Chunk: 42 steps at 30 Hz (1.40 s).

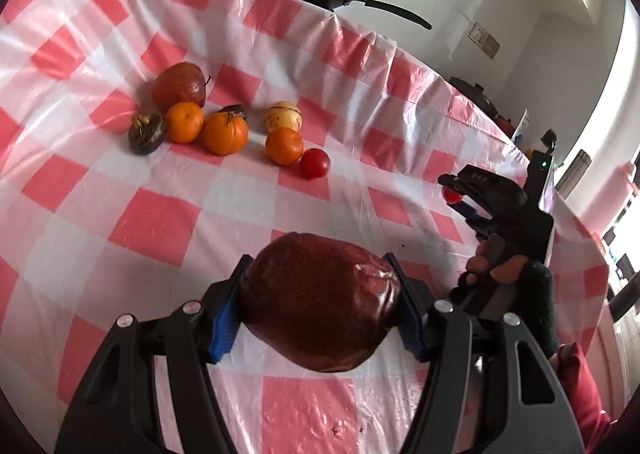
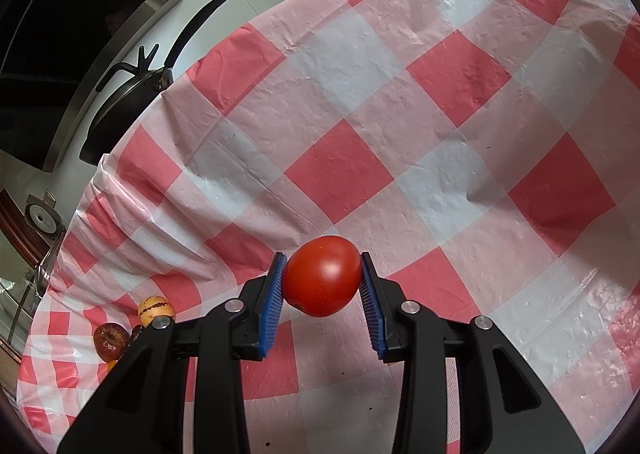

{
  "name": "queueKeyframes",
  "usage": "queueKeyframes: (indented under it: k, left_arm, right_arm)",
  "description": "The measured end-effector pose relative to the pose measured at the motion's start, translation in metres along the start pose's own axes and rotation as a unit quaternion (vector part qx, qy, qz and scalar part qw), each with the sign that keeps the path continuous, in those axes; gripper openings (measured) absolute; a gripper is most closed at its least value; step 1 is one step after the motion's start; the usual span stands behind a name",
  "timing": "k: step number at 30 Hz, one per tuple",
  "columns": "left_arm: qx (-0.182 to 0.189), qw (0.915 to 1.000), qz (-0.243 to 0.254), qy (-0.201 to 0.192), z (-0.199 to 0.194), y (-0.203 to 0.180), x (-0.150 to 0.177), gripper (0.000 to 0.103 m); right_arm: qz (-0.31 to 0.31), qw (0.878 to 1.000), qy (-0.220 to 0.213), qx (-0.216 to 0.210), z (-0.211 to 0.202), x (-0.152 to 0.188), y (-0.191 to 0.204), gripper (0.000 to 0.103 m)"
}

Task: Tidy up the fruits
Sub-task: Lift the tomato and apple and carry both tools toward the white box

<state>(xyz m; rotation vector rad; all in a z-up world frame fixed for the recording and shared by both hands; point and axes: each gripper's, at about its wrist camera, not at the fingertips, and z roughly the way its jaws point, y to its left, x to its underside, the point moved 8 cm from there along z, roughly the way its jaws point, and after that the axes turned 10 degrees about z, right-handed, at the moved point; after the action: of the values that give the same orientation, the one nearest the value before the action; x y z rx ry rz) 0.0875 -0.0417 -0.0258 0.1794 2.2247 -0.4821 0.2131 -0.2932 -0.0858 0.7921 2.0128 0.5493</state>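
You have the dark red apple [image 1: 320, 302] pinched between your left gripper's [image 1: 318, 308] fingers, lifted off the checked counter [image 1: 160, 222]. Take the fruit cluster as your landmark: the other apple [image 1: 180, 85], three oranges [image 1: 225, 133] and a tomato [image 1: 315, 163] sit well ahead and left of your fingers. Your right gripper [image 2: 323, 286] pinches a second tomato [image 2: 322, 276] far to the right of that cluster. Your left hand looks nearer the cluster, though the fisheye view distorts depth. The held apple's long axis lies across the fingers.
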Motion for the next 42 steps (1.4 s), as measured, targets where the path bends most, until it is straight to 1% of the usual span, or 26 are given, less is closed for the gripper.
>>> queueKeyframes:
  k: [2, 4, 6, 9, 10, 11, 13, 16, 19, 21, 22, 25, 28, 34, 36, 38, 40, 42]
  left_arm:
    - [0.01, 0.9999, 0.0, 0.004, 0.003, -0.004, 0.0, 0.064]
    - [0.007, 0.9998, 0.015, 0.01, 0.006, -0.009, 0.002, 0.064]
    - [0.009, 0.9997, 0.018, 0.012, 0.009, -0.011, 0.001, 0.064]
    - [0.009, 0.9998, 0.007, 0.014, 0.01, -0.007, 0.001, 0.064]
    - [0.007, 0.9999, 0.001, 0.009, 0.009, -0.005, 0.0, 0.064]
    - [0.006, 1.0, -0.003, 0.006, 0.007, -0.004, -0.001, 0.064]
    - [0.002, 0.9999, -0.015, 0.002, 0.002, 0.001, 0.001, 0.064]
    - [-0.004, 0.9993, -0.037, 0.002, -0.011, 0.007, 0.01, 0.064]
    - [-0.018, 0.9981, -0.058, 0.003, -0.032, 0.015, 0.025, 0.064]
    - [-0.022, 0.9969, -0.076, 0.004, -0.047, 0.022, 0.037, 0.064]
    - [-0.027, 0.9965, -0.079, 0.004, -0.056, 0.025, 0.044, 0.064]
    - [-0.044, 0.9961, -0.076, -0.005, -0.086, 0.035, 0.061, 0.064]
    - [-0.05, 0.9953, -0.083, -0.006, -0.11, 0.047, 0.076, 0.064]
    - [-0.063, 0.9933, -0.094, -0.025, -0.145, 0.068, 0.09, 0.064]
    - [-0.061, 0.9924, -0.103, -0.03, -0.155, 0.075, 0.094, 0.064]
    - [-0.06, 0.9919, -0.107, -0.034, -0.164, 0.081, 0.097, 0.064]
    - [-0.064, 0.9919, -0.105, -0.034, -0.173, 0.086, 0.103, 0.064]
    - [-0.071, 0.9914, -0.105, -0.033, -0.181, 0.092, 0.111, 0.064]
  right_arm:
    - [0.001, 1.0, -0.001, -0.001, 0.0, 0.0, 0.0, 0.037]
    - [-0.001, 1.0, 0.0, -0.005, -0.001, 0.001, 0.001, 0.037]
    - [-0.002, 1.0, 0.0, -0.011, -0.002, 0.001, 0.003, 0.037]
    - [0.004, 1.0, -0.002, -0.014, -0.006, 0.001, 0.001, 0.037]
    - [0.011, 1.0, 0.002, -0.017, -0.008, 0.004, 0.0, 0.037]
    - [0.023, 0.999, 0.016, -0.028, -0.01, 0.008, -0.002, 0.037]
    - [0.044, 0.997, 0.055, -0.044, -0.017, 0.026, -0.004, 0.037]
    - [0.035, 0.994, 0.081, -0.062, -0.041, 0.057, 0.001, 0.037]
    - [0.0, 0.992, 0.101, -0.072, -0.066, 0.088, 0.012, 0.037]
    - [-0.037, 0.99, 0.114, -0.075, -0.085, 0.114, 0.023, 0.037]
    - [-0.062, 0.987, 0.124, -0.078, -0.096, 0.131, 0.03, 0.037]
    - [-0.107, 0.978, 0.154, -0.086, -0.12, 0.173, 0.044, 0.037]
    - [-0.129, 0.97, 0.181, -0.1, -0.143, 0.208, 0.053, 0.037]
    - [-0.188, 0.953, 0.204, -0.125, -0.176, 0.258, 0.076, 0.037]
    - [-0.213, 0.944, 0.213, -0.134, -0.187, 0.277, 0.085, 0.037]
    - [-0.25, 0.933, 0.217, -0.143, -0.2, 0.295, 0.094, 0.037]
    - [-0.273, 0.925, 0.216, -0.15, -0.209, 0.305, 0.099, 0.037]
    - [-0.286, 0.917, 0.228, -0.161, -0.214, 0.317, 0.105, 0.037]
